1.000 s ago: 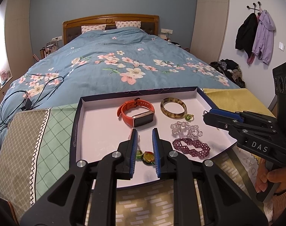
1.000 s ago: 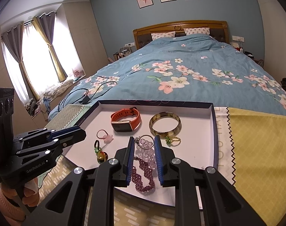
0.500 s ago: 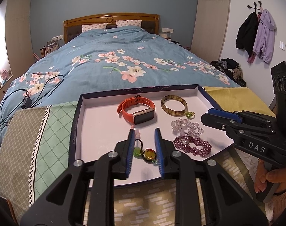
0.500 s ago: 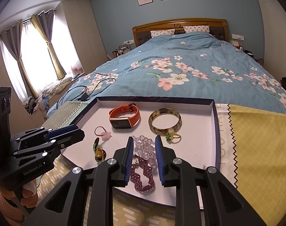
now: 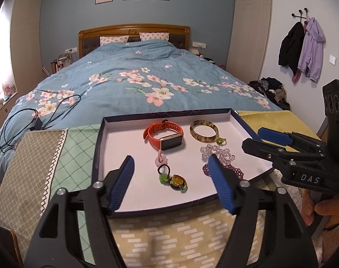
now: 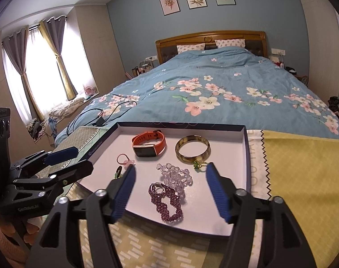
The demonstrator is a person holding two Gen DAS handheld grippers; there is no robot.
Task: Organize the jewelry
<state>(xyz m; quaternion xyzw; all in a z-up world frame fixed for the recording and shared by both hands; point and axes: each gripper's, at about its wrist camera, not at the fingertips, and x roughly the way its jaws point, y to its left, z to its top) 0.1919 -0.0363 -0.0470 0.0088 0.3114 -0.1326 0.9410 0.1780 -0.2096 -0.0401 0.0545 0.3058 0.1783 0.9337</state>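
Both tongs stand spread wide and hold nothing. The left gripper (image 5: 170, 174) hangs low in the frame over the tray (image 5: 124, 201), near a green and amber charm (image 5: 172, 179). The right gripper (image 6: 170, 183) frames a purple bead bracelet (image 6: 167, 202) at center. An orange watch (image 5: 164, 134) and a bangle (image 5: 204, 130) lie farther up.

Left claw (image 5: 170, 163) and right claw (image 6: 170, 169) both spread wide, empty.
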